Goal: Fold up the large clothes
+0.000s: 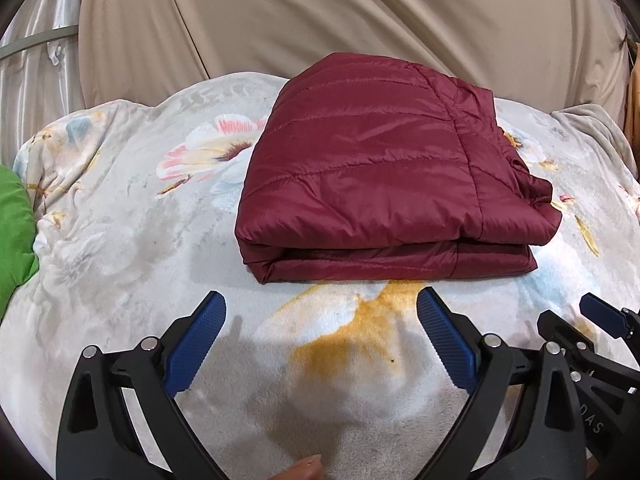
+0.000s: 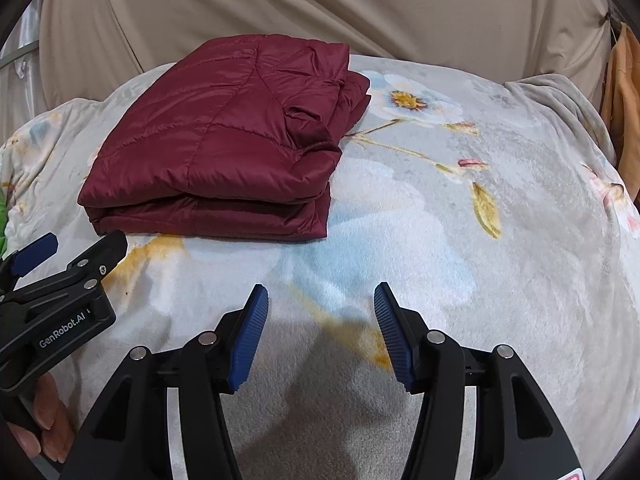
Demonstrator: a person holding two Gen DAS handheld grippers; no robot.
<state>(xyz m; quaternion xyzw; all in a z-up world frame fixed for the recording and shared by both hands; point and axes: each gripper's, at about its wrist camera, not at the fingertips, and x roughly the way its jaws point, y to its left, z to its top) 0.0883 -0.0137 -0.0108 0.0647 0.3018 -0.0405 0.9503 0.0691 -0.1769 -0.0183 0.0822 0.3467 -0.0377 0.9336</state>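
Here both grippers, left gripper (image 1: 322, 304) and right gripper (image 2: 320, 298), tilt downward, fingers apart, near the folded jacket (image 1: 372, 168).

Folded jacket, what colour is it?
Dark maroon red, quilted jacket; clearest in the left wrist view.

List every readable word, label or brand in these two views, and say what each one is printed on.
"GenRobot.AI": white print on the black body of the left hand-held gripper, seen in the right wrist view.
"DAS": partial white letters on the right hand-held gripper, cut off at the left wrist view's edge.
Red mark at the right wrist view's bottom edge: cut off, unreadable.
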